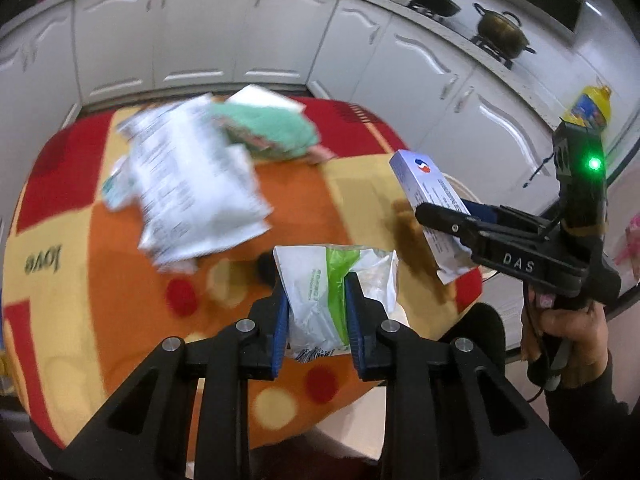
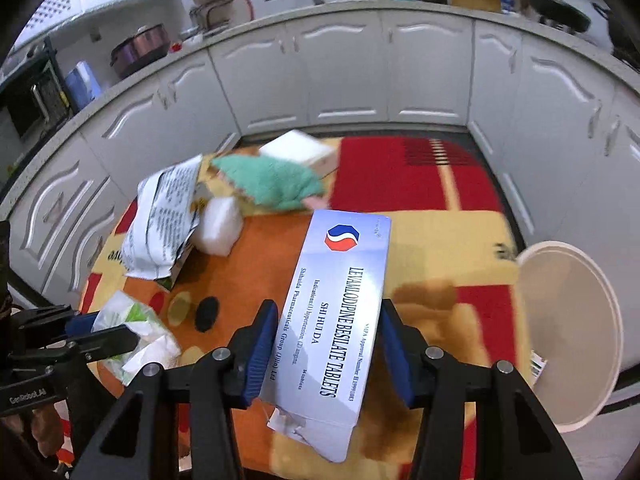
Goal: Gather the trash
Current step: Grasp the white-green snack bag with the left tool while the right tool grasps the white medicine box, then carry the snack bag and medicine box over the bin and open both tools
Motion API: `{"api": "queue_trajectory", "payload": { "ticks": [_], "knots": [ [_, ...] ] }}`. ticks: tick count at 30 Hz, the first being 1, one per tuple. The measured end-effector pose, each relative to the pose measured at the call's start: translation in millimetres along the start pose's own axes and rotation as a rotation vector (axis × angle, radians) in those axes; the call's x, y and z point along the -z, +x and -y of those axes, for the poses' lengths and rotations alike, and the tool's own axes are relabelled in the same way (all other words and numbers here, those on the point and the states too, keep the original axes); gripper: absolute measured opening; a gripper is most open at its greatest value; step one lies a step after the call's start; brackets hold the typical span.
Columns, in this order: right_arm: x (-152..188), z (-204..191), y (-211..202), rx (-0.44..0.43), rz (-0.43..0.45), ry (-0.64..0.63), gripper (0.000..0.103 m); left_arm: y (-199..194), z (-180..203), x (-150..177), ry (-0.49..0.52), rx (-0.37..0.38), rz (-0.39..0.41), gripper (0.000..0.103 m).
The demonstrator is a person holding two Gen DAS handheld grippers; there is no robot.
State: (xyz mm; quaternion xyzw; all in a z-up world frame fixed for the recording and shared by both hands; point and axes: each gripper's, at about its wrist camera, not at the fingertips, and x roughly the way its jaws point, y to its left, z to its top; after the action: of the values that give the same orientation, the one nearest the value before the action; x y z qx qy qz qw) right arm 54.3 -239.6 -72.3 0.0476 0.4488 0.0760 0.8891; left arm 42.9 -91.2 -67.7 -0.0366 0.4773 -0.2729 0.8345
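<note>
Beside table, white bin (image 2: 568, 336), right view only

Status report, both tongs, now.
Left tongs shut on plastic wrapper. Right tongs shut on tablet box. White bin open at right, path clear. More trash on table.

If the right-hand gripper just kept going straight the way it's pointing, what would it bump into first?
Probably the green fluffy cloth lying on the table, straight beyond the medicine box that the right gripper holds. Depth is unclear; it might meet the tabletop sooner.
</note>
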Motion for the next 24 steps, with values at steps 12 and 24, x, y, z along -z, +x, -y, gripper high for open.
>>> {"api": "queue_trajectory", "payload": {
  "ticks": [12, 24],
  "knots": [
    [7, 77, -41, 0.061, 0.068, 0.128, 0.045, 45, 76, -42, 0.125, 0.010, -0.004, 0.023],
    [30, 101, 9, 0.068, -0.112, 0.190, 0.048, 71, 66, -41, 0.105, -0.045, -0.049, 0.023]
  ]
}}
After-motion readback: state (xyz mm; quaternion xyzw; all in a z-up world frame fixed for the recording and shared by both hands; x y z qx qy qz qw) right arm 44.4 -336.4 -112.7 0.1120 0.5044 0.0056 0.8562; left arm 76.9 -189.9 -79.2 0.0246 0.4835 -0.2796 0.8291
